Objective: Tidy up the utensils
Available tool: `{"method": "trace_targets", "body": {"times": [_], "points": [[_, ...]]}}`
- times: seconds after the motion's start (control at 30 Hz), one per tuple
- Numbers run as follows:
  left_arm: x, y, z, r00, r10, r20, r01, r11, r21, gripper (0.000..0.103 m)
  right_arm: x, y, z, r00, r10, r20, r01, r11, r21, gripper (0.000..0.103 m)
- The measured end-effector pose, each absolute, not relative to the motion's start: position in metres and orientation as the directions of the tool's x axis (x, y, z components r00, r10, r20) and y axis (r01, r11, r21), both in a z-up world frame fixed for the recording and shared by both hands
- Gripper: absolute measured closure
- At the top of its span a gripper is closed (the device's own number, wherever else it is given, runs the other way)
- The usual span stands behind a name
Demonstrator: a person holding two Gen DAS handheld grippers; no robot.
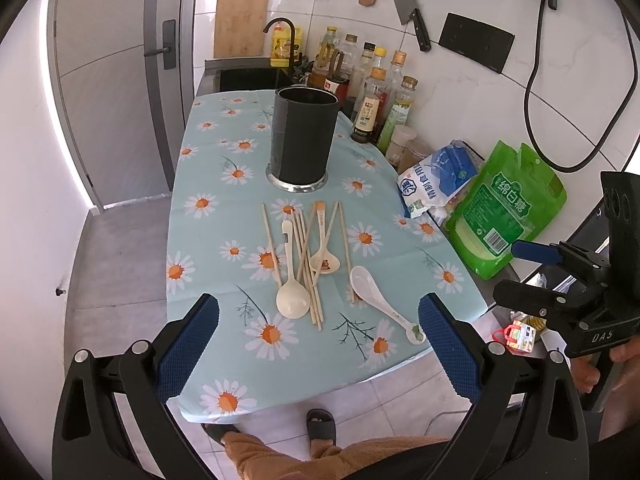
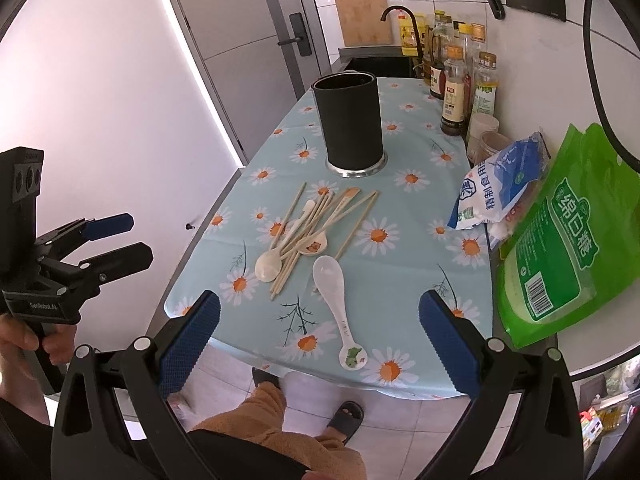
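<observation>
A black cylindrical utensil holder [image 1: 303,139] [image 2: 352,123] stands upright on the daisy tablecloth [image 1: 208,248]. In front of it lie several wooden chopsticks [image 1: 307,260] [image 2: 316,232] mixed with a cream spoon [image 1: 291,280] [image 2: 272,260] and a bear-print spoon [image 1: 325,256] [image 2: 313,245]. A white ceramic spoon [image 1: 380,300] [image 2: 338,300] lies apart at the near right. My left gripper [image 1: 318,344] is open and empty above the table's near edge. My right gripper [image 2: 320,340] is open and empty, also above the near edge.
Sauce and oil bottles [image 1: 376,96] line the wall behind the holder. A blue-white salt bag [image 1: 438,178] and a green sugar bag [image 1: 504,210] lie at the table's right. A sink with a faucet [image 1: 280,36] is at the far end. The person's slippered feet [image 1: 320,428] are below the near edge.
</observation>
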State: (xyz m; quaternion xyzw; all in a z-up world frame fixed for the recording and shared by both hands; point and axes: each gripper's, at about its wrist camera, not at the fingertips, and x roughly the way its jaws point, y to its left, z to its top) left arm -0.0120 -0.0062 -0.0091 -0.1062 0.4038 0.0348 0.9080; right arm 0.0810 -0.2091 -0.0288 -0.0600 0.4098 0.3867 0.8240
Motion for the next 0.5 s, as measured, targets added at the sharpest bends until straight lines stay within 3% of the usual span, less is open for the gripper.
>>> {"method": "trace_targets", "body": {"times": [0.5], "points": [[-0.0133, -0.0006, -0.0029, 0.681, -0.012, -0.732, -0.174, 0.969, -0.177, 0.006, 0.0833, -0.2097, -0.0320, 0.353, 0.590, -0.727, -0.690, 0.688, 0.224, 0.004]]}}
